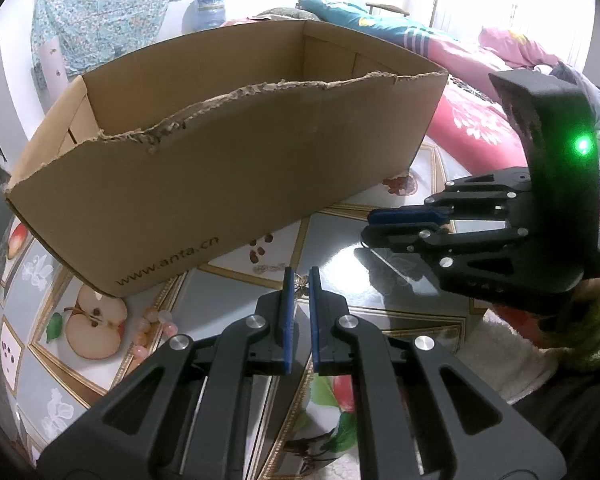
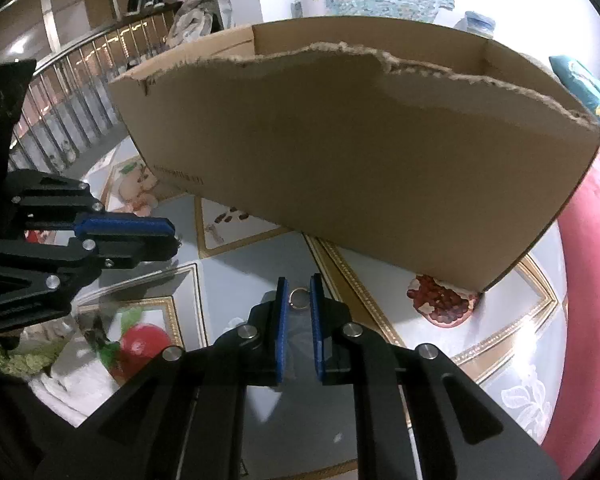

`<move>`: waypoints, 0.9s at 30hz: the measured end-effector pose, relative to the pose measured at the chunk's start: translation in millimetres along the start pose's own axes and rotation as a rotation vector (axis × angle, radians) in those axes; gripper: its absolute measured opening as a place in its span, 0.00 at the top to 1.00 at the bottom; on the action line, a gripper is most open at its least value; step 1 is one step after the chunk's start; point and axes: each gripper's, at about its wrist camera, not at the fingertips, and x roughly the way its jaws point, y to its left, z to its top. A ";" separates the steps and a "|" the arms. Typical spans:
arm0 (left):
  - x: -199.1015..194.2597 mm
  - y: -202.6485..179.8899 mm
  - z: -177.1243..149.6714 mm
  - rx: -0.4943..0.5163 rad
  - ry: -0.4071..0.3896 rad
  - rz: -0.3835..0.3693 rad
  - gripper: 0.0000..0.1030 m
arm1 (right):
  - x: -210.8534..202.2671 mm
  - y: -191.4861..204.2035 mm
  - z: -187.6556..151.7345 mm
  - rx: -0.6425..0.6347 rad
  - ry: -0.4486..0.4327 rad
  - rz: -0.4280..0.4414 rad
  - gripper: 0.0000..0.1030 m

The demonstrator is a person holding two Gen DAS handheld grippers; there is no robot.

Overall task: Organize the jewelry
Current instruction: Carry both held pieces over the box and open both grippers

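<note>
In the left wrist view my left gripper is shut on a small silvery piece of jewelry pinched at its blue fingertips, just above the table. In the right wrist view my right gripper is shut on a thin gold ring between its blue pads. An open cardboard box with a torn front rim stands just beyond both grippers; it also shows in the right wrist view. The right gripper appears at the right of the left view, the left gripper at the left of the right view.
The table has a glossy fruit-print cover. Pink beads lie on it left of my left gripper. A red and pink quilt is piled at the right. A railing runs at the back left.
</note>
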 end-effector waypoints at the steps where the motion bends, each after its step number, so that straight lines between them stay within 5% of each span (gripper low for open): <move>1: -0.2 0.0 0.2 0.000 -0.002 0.000 0.94 | -3.7 -1.2 0.4 0.003 -0.005 0.002 0.90; 18: -57.7 9.5 49.2 -0.017 -0.178 -0.097 0.94 | -82.8 -3.0 52.8 0.025 -0.230 0.069 0.89; 27: -23.3 41.1 105.9 -0.052 -0.110 0.011 0.94 | -52.4 -22.8 101.9 0.078 -0.163 0.018 0.89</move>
